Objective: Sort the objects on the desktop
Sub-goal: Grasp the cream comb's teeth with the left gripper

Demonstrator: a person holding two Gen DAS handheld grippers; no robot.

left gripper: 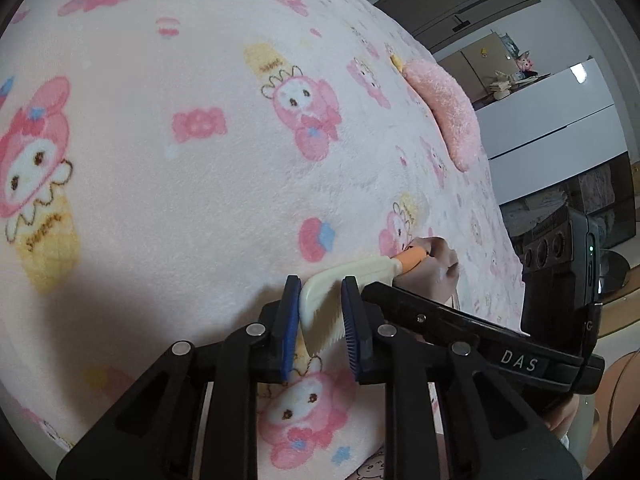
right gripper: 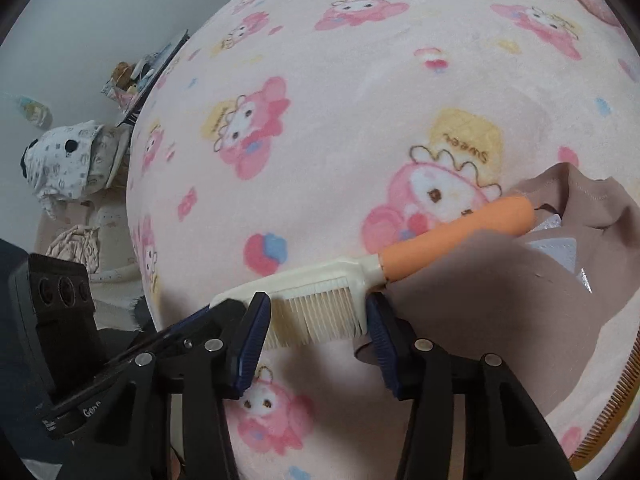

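A cream comb (left gripper: pixel 320 312) with an orange handle (right gripper: pixel 460 232) lies low over the pink cartoon blanket (left gripper: pixel 180 180). My left gripper (left gripper: pixel 322 286) is shut on the comb's far tip, blue pads on both sides of it. My right gripper (right gripper: pixel 318 300) is open; its pads straddle the comb's teeth (right gripper: pixel 320 316), which run lengthwise across the gap. The left gripper's fingers (right gripper: pixel 200 320) hold the comb's tip in the right wrist view. What looks like a hand (left gripper: pixel 440 264) is at the end of the orange handle.
A pink plush cushion (left gripper: pixel 448 112) lies on the blanket near its right edge. Brown cloth (right gripper: pixel 580 208) sits beside the handle. An amber comb (right gripper: pixel 612 412) shows at the lower right edge. A patterned soft toy (right gripper: pixel 64 160) and a white cabinet (left gripper: pixel 552 120) stand beyond the bed.
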